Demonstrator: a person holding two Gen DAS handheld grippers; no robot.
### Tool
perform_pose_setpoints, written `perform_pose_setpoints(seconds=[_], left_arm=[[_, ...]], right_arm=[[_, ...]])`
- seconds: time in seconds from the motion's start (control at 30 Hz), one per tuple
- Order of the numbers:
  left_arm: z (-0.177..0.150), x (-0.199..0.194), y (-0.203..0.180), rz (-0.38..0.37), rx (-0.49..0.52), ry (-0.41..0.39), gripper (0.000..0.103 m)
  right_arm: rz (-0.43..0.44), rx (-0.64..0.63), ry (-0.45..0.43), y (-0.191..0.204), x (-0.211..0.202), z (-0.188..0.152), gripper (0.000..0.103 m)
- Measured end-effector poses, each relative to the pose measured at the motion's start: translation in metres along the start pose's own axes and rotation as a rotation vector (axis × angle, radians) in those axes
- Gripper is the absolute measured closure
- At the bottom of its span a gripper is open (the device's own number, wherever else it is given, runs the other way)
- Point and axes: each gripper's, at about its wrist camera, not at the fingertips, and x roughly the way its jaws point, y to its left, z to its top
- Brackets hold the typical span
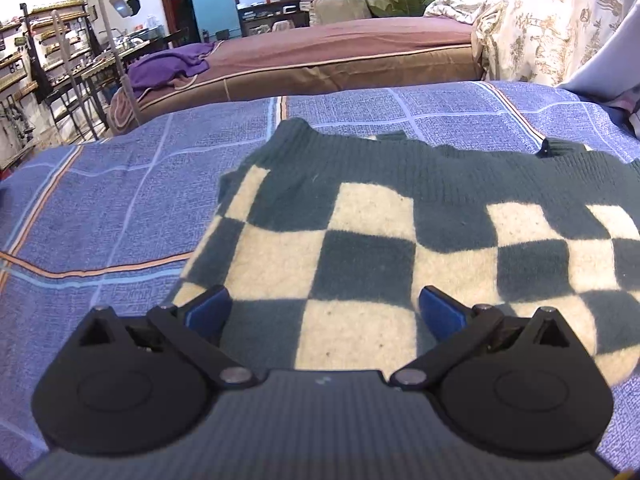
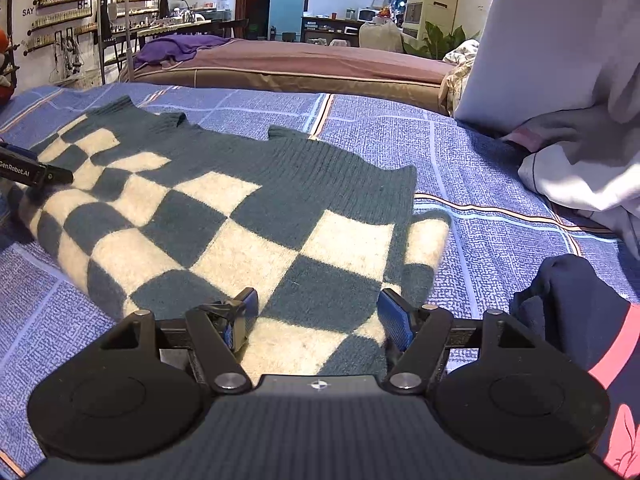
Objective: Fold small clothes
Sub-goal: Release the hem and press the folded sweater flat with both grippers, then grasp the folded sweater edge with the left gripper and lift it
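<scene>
A small knitted sweater (image 1: 380, 232) with dark green and cream checks and a dark green ribbed hem lies flat on the blue plaid bedspread (image 1: 120, 208). It also shows in the right wrist view (image 2: 224, 216). My left gripper (image 1: 324, 312) is open and empty, its blue fingertips spread over the sweater's near edge. My right gripper (image 2: 318, 314) is open and empty over the sweater's near right corner. The left gripper's body (image 2: 28, 170) shows at the sweater's far left in the right wrist view.
A pile of white clothes (image 2: 580, 160) and a navy garment with pink trim (image 2: 580, 312) lie on the right of the bedspread (image 2: 480, 184). A brown bed (image 1: 320, 56) with a purple blanket (image 1: 168, 66) stands behind. Shelves and chairs line the far left wall.
</scene>
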Motion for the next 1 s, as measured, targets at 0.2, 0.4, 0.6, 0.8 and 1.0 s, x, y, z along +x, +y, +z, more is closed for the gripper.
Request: perform_pose_setpoints(seconds=[0.2,0.4,0.6,0.8,1.0], left_arm=[[-0.002,-0.029,-0.017,-0.012,0.032,-0.005,0.0],[-0.011,-0.071,-0.069,-0.114,0.17,-0.087,0.0],[-0.058,-0.093,-0.165,-0.16,0.567,-0.141,0.004],[-0.1,-0.095,-0.235,-0.044,0.888,-0.263,0.01],[-0.115,-0.089,-0.286,-0.043,1.102,-0.368,0.037]], right_arm=[[0.001,0.145,-0.013,-0.013,-0.028,-0.017,0.0],[0.005,0.167,0.006,-0.023,-0.047,-0.021,0.0],[0.031,0.302,0.013,-0.044,-0.047,-0.015,0.0],[0.043,0.371,0.014,-0.056,-0.047,-0.018,0.0],[0.027,0.397,0.028,-0.066,-0.043,-0.021,0.0]])
